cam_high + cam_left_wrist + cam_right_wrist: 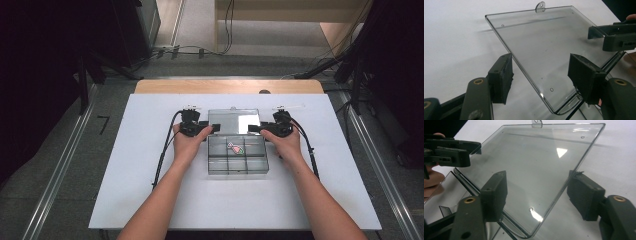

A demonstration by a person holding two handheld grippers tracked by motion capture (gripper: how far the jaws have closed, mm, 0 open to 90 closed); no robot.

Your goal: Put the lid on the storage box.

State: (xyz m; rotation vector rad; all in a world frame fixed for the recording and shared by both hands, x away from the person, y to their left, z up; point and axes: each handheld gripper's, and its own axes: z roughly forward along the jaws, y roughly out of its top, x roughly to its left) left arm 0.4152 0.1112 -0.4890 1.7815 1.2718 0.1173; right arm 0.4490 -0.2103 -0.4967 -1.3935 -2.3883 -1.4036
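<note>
A clear plastic compartment box lies on the white board, its lid swung open toward the far side. A small pink and green item sits in one middle compartment. My left gripper straddles the lid's left edge near the hinge. In the left gripper view, the gripper has the lid edge running between its pads with gaps on both sides. My right gripper straddles the lid's right edge the same way, seen in the right gripper view with the lid untouched by the pads.
The white board covers a wooden table and has free surface left, right and in front of the box. Black cables trail from both grippers along my forearms. Metal rails and floor cables lie beyond the table.
</note>
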